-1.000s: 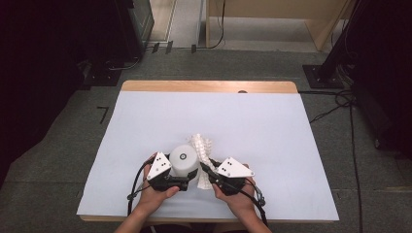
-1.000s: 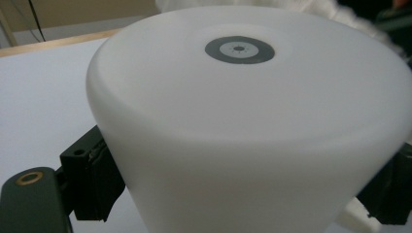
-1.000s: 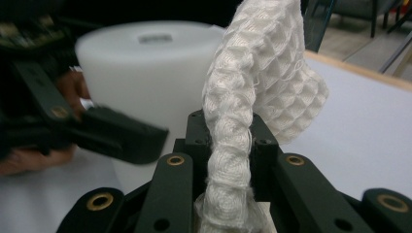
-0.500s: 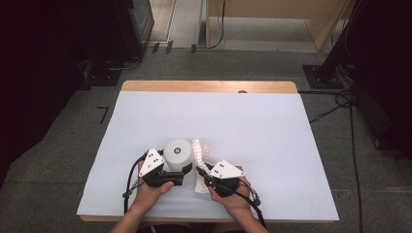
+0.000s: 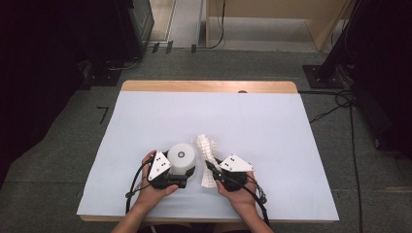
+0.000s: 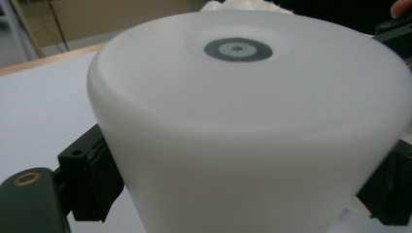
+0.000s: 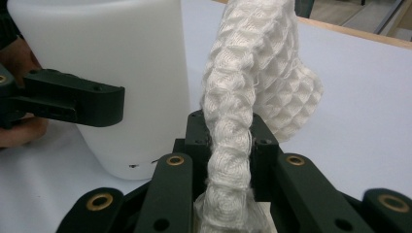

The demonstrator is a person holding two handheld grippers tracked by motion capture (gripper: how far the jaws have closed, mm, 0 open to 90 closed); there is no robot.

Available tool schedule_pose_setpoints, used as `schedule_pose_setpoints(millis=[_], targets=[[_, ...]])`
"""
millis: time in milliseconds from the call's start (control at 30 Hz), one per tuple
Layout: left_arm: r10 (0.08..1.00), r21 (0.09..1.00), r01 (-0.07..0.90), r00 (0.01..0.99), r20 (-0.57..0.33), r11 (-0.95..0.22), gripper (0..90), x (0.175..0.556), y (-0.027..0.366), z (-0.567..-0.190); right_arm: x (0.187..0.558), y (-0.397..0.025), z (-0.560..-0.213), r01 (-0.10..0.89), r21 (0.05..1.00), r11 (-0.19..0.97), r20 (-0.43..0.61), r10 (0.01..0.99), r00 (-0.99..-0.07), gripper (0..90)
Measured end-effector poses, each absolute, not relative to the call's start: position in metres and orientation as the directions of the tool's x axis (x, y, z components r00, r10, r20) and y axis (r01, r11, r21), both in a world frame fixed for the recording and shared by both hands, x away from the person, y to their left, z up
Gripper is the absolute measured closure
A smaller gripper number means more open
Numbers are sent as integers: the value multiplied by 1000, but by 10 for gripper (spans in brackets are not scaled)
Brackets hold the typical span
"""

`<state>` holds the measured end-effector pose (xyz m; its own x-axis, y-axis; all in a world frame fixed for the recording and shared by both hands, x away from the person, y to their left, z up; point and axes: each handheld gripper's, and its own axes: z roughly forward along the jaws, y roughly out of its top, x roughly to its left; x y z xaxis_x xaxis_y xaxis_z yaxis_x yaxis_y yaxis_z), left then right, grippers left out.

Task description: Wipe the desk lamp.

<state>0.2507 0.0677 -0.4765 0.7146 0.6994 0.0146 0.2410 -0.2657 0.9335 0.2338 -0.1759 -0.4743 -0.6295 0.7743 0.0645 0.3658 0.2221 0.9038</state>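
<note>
Left hand-held gripper [image 5: 180, 171] clamps the inverted white cup [image 5: 181, 158]; right hand-held gripper [image 5: 210, 167] pinches the white waffle-weave cloth [image 5: 206, 148] beside it.

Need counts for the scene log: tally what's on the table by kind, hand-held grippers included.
White plastic cup, upside down: 1
White waffle cloth: 1
Hand-held gripper: 2, left and right
Total: 4
</note>
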Motion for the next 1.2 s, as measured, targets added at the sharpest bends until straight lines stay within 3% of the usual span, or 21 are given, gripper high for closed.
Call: schedule_pose_setpoints(millis=[100, 400, 567, 733, 900, 1200], targets=[[728, 932, 252, 685, 18, -260, 17, 247, 66, -473, 234, -176, -475, 367, 902, 225, 63, 775, -629, 762], [828, 927, 306, 561, 8, -217, 18, 232, 53, -476, 238, -176, -475, 368, 903, 222, 65, 776, -627, 762], [847, 919, 316, 530, 35, -236, 80, 230, 45, -478, 237, -175, -476, 371, 900, 227, 65, 773, -631, 762], [809, 925, 315, 588, -13, -213, 86, 237, 58, -474, 237, -174, -476, 369, 900, 233, 64, 767, -639, 761], [712, 940, 307, 693, -115, -148, 87, 245, 76, -463, 233, -163, -478, 357, 896, 264, 48, 742, -669, 761], [641, 932, 294, 762, -95, -212, 87, 248, 72, -467, 222, -160, -463, 314, 919, 238, 44, 730, -682, 762]])
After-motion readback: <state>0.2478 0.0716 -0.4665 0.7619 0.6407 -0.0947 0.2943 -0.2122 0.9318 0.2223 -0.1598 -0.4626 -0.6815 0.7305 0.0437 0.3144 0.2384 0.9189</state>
